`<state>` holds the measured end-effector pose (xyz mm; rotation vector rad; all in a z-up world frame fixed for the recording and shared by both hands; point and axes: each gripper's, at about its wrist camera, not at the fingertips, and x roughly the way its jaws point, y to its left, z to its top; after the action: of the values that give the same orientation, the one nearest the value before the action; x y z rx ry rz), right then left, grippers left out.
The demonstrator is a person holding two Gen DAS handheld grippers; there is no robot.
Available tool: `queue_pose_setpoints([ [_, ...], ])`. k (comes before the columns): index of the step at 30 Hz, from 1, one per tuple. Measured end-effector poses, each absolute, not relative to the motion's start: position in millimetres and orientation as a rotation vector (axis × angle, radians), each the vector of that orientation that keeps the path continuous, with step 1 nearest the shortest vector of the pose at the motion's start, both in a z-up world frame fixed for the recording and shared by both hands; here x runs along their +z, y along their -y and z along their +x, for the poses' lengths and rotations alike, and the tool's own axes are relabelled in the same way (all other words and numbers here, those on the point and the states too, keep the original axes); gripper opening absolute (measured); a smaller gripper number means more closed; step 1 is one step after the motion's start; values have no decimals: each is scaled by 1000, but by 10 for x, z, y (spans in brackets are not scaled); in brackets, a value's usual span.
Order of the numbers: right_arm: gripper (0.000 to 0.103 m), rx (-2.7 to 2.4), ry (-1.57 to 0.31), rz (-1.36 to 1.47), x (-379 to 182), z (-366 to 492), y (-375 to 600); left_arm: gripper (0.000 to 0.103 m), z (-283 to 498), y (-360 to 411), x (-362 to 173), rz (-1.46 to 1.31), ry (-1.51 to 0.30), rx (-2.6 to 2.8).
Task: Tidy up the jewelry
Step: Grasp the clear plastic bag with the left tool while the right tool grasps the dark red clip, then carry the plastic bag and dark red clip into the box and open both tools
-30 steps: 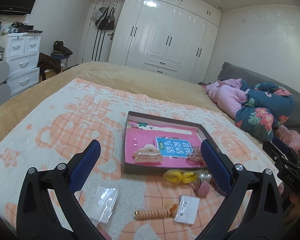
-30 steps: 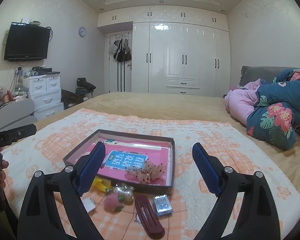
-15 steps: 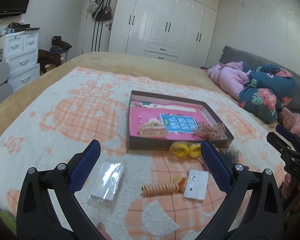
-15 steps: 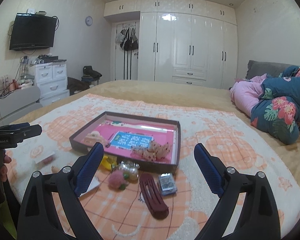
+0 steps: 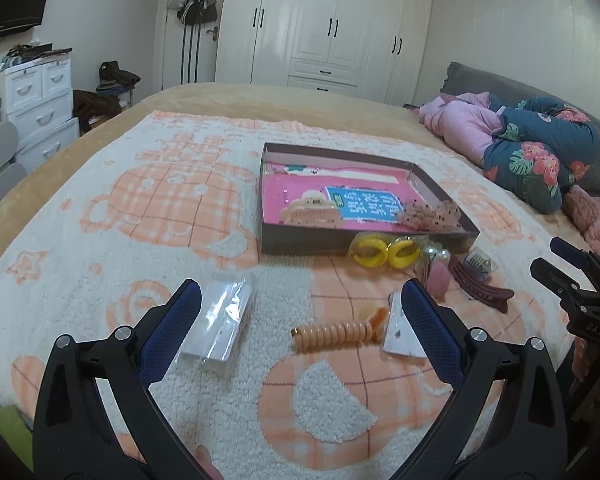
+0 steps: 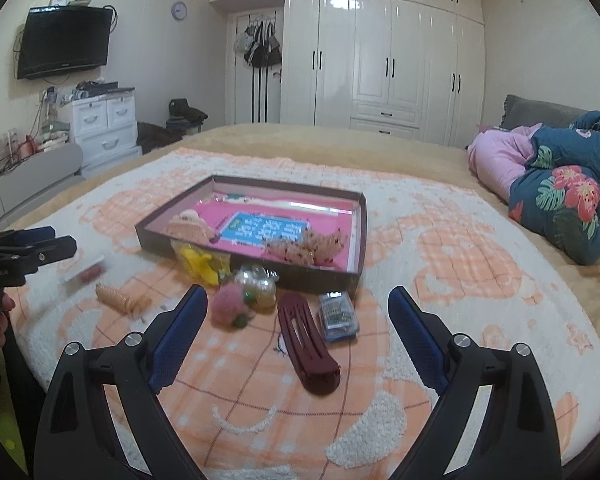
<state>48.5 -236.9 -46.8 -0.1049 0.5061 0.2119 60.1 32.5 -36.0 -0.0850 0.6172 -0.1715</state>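
My left gripper (image 5: 300,312) hangs wide open and empty over the blanket (image 5: 120,216). Just ahead of it, between the fingers, lies the coil tie (image 5: 332,334); a clear packet (image 5: 222,322) sits beside the left finger and a white card (image 5: 400,336) is partly hidden behind the right one. My right gripper (image 6: 296,316) is equally wide and holds nothing, with the maroon clip (image 6: 308,346) lying lengthwise straight in front of it.

I judge the coil tie light and springy: it should squash under the pads, so I would pinch it across its middle, not at the amber end. The maroon clip looks stiff, smooth plastic, likely to slip, and is best taken across its narrow width near the centre. The packet is thin, slick film lying flat, probably the hardest to lift.

Farther out from the right gripper are a pink pompom (image 6: 230,308), a clear bauble (image 6: 258,286) and a small blue-edged case (image 6: 338,314). Two yellow rings (image 5: 386,252) touch the near wall of the box (image 5: 364,242), which stands beyond all this and already holds a beige claw clip (image 5: 310,212) and a dotted scrunchie (image 5: 430,214).

The box floor carries a blue label with pale writing, too small to read. My right gripper's body shows faint lettering I cannot make out.
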Motion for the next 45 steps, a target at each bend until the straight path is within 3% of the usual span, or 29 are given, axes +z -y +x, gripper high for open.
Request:
queue_pose_setpoints([
  [21, 89, 194, -657, -71, -964, 793, 2534, 92, 919, -870, -849, -221, -759, -94],
  [25, 86, 208, -717, -23, -1085, 915, 2625, 87, 962, -882, -913, -220, -771, -94],
  [29, 78, 225, -755, -9, -1176, 1003, 2650, 81, 985, -863, -929, -207, -774, -97],
  [32, 72, 232, -758, -23, -1207, 1019, 2624, 70, 994, -865, -933, -200, -775, -81],
  [34, 65, 246, -753, -35, -1208, 1009, 2598, 56, 998, -872, -929, -203, -773, -84],
  [38, 48, 275, -746, -60, -1203, 983, 2548, 48, 1004, -868, -939, -193, -780, -75],
  [40, 37, 282, -744, -70, -1198, 975, 2541, 36, 1000, -869, -930, -198, -779, -88],
  [45, 31, 297, -732, -68, -1163, 931, 2509, 34, 998, -856, -919, -193, -779, -102],
])
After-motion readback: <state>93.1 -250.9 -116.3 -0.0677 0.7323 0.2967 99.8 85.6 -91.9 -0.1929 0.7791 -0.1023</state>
